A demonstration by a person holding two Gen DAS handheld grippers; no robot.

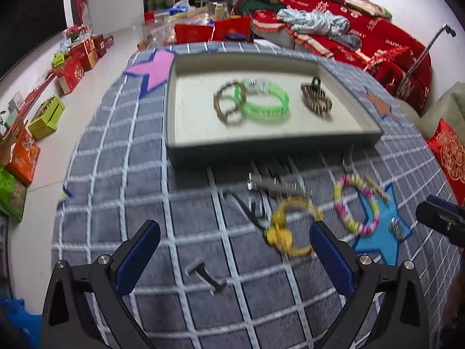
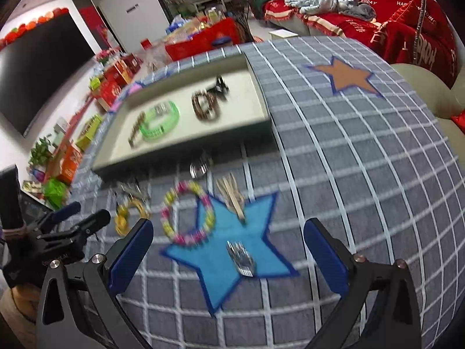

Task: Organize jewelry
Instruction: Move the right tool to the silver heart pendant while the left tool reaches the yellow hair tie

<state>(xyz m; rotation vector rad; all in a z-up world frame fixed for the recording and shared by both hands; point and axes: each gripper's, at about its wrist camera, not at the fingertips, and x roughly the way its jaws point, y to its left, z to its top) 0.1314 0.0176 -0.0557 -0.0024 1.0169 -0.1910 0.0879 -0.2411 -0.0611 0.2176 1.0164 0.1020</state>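
Note:
A grey tray [image 1: 261, 151] [image 2: 180, 157] holds a green bangle [image 1: 268, 103] [image 2: 159, 122], a brown bead bracelet [image 1: 228, 106] and a dark bead bracelet with a black claw clip [image 1: 315, 101] [image 2: 207, 103]. On the checked cloth in front lie a yellow bracelet [image 1: 290, 226] [image 2: 126, 215], a pink and yellow bead bracelet [image 1: 356, 203] [image 2: 187, 212], a silver comb clip [image 2: 241, 257] on a blue star, a beige clip [image 2: 232, 195] and a dark hair clip [image 1: 207, 279]. My left gripper [image 1: 235, 250] is open above the cloth near the yellow bracelet. My right gripper [image 2: 229, 247] is open over the blue star.
The cloth has a pink star [image 1: 154, 67], an orange star [image 2: 345, 78] and a blue star [image 2: 229, 247]. A red-covered sofa [image 1: 363, 29] stands behind. Gift boxes [image 1: 78, 61] line the floor at left. The right gripper shows at the left view's edge [image 1: 441, 218].

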